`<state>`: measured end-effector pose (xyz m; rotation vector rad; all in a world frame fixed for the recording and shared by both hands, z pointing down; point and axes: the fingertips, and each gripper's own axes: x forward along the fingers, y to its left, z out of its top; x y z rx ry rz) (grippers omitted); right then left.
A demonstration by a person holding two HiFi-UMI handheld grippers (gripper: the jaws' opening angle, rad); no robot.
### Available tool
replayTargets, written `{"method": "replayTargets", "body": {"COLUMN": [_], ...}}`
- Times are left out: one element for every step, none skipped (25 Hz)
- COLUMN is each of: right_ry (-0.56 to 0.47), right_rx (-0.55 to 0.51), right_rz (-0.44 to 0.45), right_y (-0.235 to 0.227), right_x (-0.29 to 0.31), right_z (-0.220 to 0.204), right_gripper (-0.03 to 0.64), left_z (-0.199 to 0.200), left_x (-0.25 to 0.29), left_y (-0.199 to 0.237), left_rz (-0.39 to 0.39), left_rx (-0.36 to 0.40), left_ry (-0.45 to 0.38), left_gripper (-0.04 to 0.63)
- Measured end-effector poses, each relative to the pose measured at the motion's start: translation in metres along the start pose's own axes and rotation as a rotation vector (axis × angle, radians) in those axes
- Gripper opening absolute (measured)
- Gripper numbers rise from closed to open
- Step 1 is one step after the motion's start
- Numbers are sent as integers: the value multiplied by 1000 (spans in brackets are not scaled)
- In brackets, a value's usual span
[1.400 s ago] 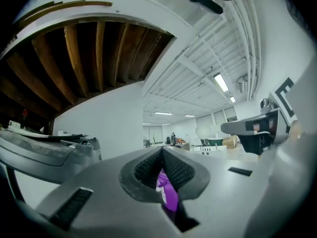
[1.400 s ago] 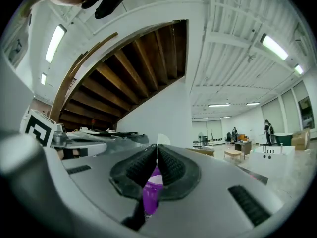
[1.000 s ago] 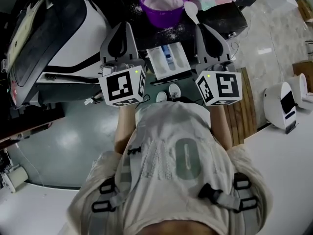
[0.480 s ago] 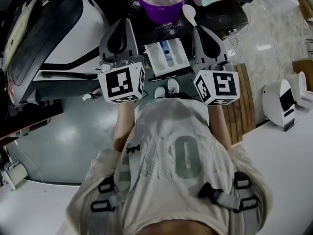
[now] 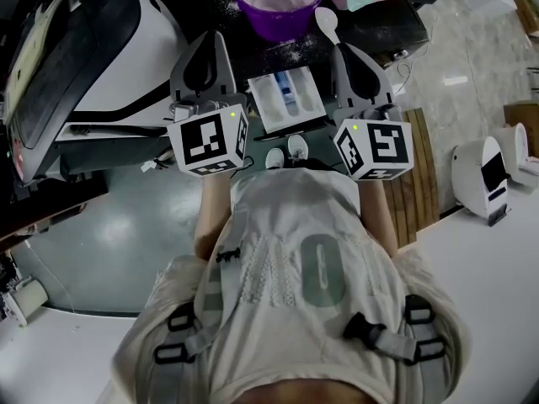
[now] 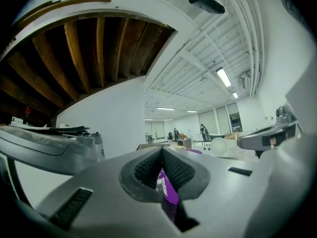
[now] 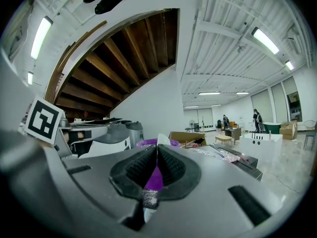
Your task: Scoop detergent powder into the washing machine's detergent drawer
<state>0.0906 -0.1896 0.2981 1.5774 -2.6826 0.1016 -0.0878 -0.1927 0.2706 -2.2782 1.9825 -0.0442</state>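
Nearest, the left claw [image 5: 212, 42] and the right claw [image 5: 343, 50] are held side by side over the floor. Each has its jaws pressed together with nothing between them. The detergent drawer [image 5: 286, 99] lies open between the two claws, jutting out from the near edge of the dark surface [image 5: 379, 32]. It touches neither claw. Behind it on the surface, a white spoon [image 5: 327, 22] lies just right of the purple bowl [image 5: 278, 2] of white powder, near the far edge. The washing machine [image 5: 126, 49] stands to the left.
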Motion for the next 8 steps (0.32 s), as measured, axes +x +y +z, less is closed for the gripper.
{"method": "replayTargets", "body": {"right_ry": [-1, -3, -4, -5, -6, -6, -6, -6], "right_rx": [0, 0, 0, 1, 1, 3, 4, 6], "right_rz": [0, 0, 0, -1, -1, -2, -2, -2], "right_y": [-1, -1, -2, -3, -3, -4, -5, -6], "right_x": [1, 1, 2, 3, 3, 3, 4, 4], "right_z": [1, 1, 2, 2, 2, 2, 2, 2], "right_gripper": [12, 12, 12, 12, 12, 12, 12, 12], "left_z": [0, 0, 0, 1, 1, 1, 2, 2], "left_x": [1, 2, 3, 3, 4, 5, 5, 6], "left_y": [0, -1, -1, -2, -2, -2, -3, -3], "left_rz": [-1, -2, -3, -3, -3, -3, -4, -5], "left_rx": [1, 1, 2, 2, 2, 3, 3, 3], "left_ry": [1, 1, 0, -1, -2, -2, -3, -4], "left_gripper": [21, 21, 21, 21, 21, 21, 21, 21]}}
